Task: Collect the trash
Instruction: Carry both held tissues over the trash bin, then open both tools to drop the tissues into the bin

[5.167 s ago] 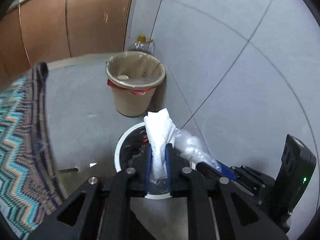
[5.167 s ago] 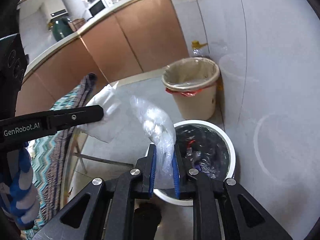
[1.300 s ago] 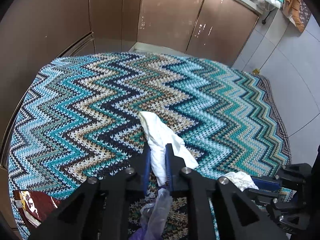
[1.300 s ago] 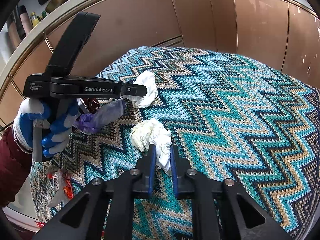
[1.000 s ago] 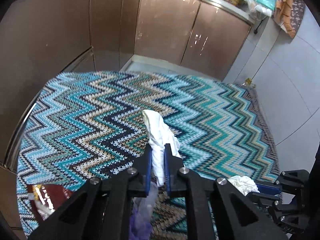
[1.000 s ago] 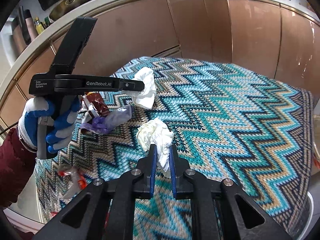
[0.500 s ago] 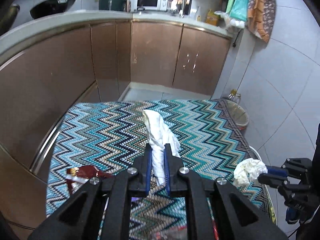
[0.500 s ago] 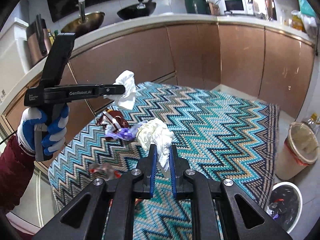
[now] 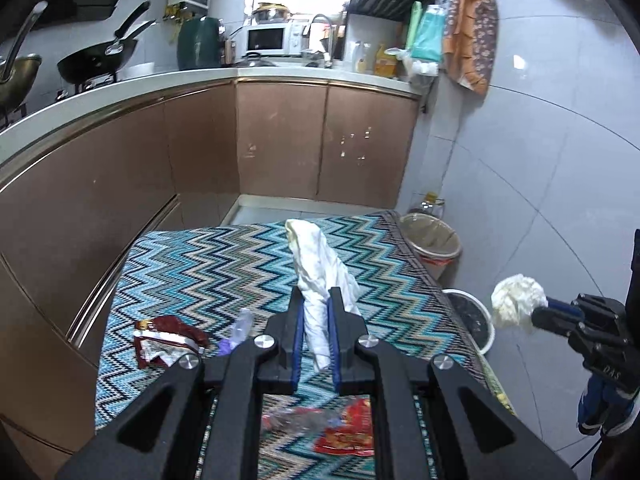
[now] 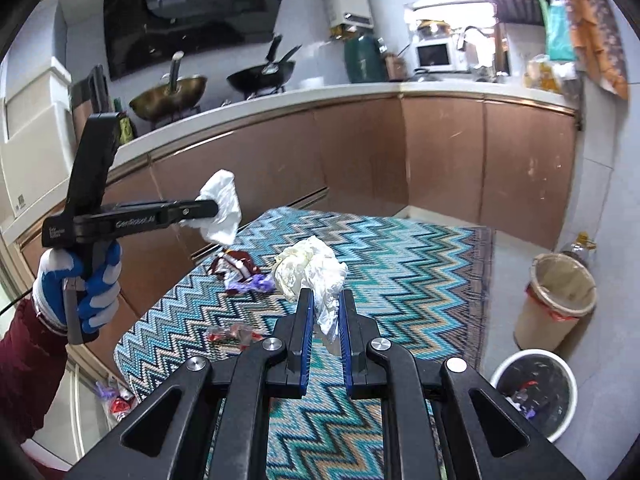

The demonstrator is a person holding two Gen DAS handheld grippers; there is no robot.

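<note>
My left gripper is shut on a long white tissue, held high above the zigzag rug. In the right wrist view that same gripper shows at the left with its tissue. My right gripper is shut on a crumpled white tissue wad; the left wrist view shows that wad at the right. A white bin with a black liner stands on the floor at the lower right, beside the rug. It also appears below the wad from the left wrist.
A beige bin stands by the wall behind the white one. Wrappers lie on the rug: a dark red one, a purple scrap, red and clear ones. Brown cabinets and a counter ring the room. A gloved hand holds the left tool.
Both grippers rose well above the rug, each still holding its tissue. The view widened from the rug to the cabinets, counter and both bins.
</note>
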